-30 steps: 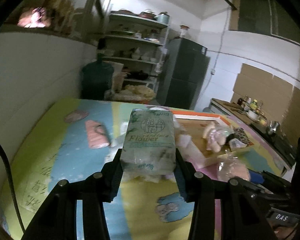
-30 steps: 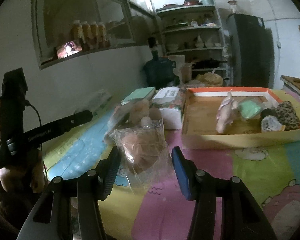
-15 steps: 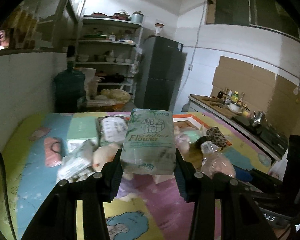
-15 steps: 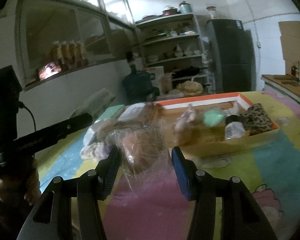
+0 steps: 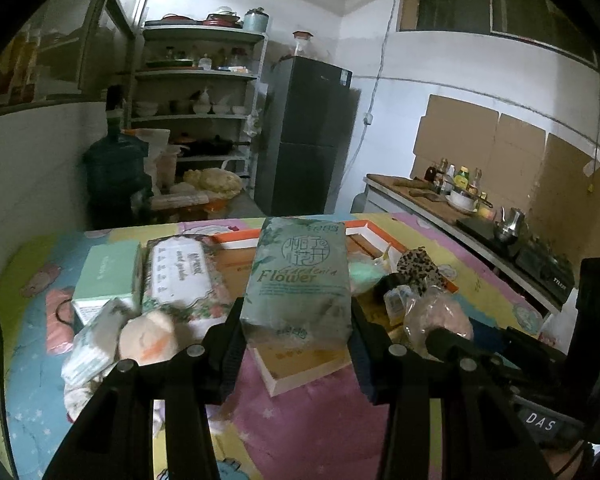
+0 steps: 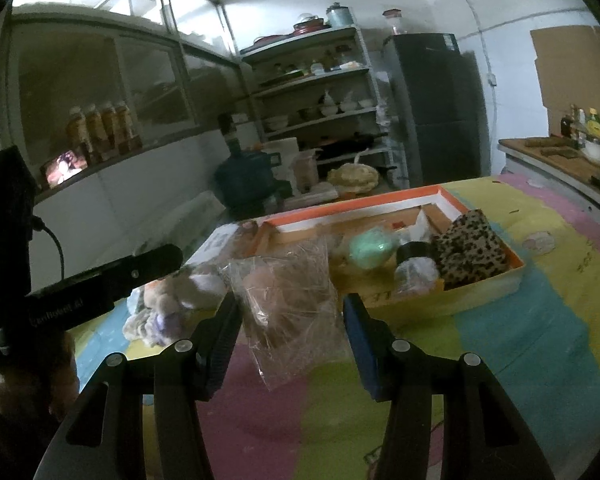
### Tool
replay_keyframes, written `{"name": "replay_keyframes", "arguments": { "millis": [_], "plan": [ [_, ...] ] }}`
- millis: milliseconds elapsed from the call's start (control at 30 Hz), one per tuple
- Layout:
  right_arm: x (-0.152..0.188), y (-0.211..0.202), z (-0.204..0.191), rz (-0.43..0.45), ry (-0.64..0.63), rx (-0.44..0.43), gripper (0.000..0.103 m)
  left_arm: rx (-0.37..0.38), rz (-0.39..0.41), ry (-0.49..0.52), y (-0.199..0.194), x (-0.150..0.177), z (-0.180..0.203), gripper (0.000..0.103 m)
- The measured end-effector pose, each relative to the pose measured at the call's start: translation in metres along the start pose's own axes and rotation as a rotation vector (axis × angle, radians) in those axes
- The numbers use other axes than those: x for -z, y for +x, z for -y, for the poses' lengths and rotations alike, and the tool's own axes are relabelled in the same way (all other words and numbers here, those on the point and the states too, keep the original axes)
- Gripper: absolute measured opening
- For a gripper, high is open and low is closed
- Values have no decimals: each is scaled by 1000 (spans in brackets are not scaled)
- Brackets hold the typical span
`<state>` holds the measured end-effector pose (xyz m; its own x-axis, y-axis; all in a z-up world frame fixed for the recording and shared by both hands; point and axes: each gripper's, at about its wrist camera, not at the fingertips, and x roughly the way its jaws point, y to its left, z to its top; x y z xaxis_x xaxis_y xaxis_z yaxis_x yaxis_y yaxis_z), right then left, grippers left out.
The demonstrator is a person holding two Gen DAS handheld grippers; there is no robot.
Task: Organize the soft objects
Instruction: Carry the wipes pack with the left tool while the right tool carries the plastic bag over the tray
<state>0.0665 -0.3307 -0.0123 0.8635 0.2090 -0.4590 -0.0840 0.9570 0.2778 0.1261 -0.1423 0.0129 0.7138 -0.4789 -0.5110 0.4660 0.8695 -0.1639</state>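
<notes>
Left wrist view: the left gripper point(image 5: 296, 334) has its jaws partly closed on a green tissue pack point(image 5: 299, 276) printed "Flower", both pads pressing its lower sides; the pack stands upright in the grip, above the near edge of the orange-rimmed tray point(image 5: 308, 372).
Right wrist view: the right gripper point(image 6: 290, 322) is about half open around a clear crinkly bag point(image 6: 288, 300) with a brownish soft item inside; the left pad touches the plastic, while a gap shows at the blue right pad, so I cannot tell how firmly it is held.
Tray contents: a mint-green ball point(image 6: 370, 248), a small dark-capped jar point(image 6: 414, 266) and a leopard-print pouch point(image 6: 470, 254) crowd the right end; the left part looks free.
Loose items: a plush toy point(image 5: 150, 338) and two more packs, a pale green box point(image 5: 108, 274) and a floral pack point(image 5: 180, 272), lie on the colourful mat point(image 5: 300, 432) left of the tray.
Step in hand: likely carrying both soft things to the tray.
Doing it well: aim the tissue pack for the free left part and lay it flat rather than on end; keep the two grippers apart, since they hang close together over the near rim.
Risk: the bag is slippery and loosely shaped, so lower it inside the rim before letting go.
</notes>
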Motion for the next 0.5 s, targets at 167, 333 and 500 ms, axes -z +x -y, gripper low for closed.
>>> {"name": "replay_keyframes", "arguments": {
  "millis": [167,333,500],
  "plan": [
    [-8,2,9,1,7,13,54,6,-10,10,13,-9,6,47],
    [-16,2,21,8,17,31,54,11,-18,12,26,-16,13,47],
    [-23,2,34,14,27,47,54,26,-29,12,40,-23,23,47]
  ]
}}
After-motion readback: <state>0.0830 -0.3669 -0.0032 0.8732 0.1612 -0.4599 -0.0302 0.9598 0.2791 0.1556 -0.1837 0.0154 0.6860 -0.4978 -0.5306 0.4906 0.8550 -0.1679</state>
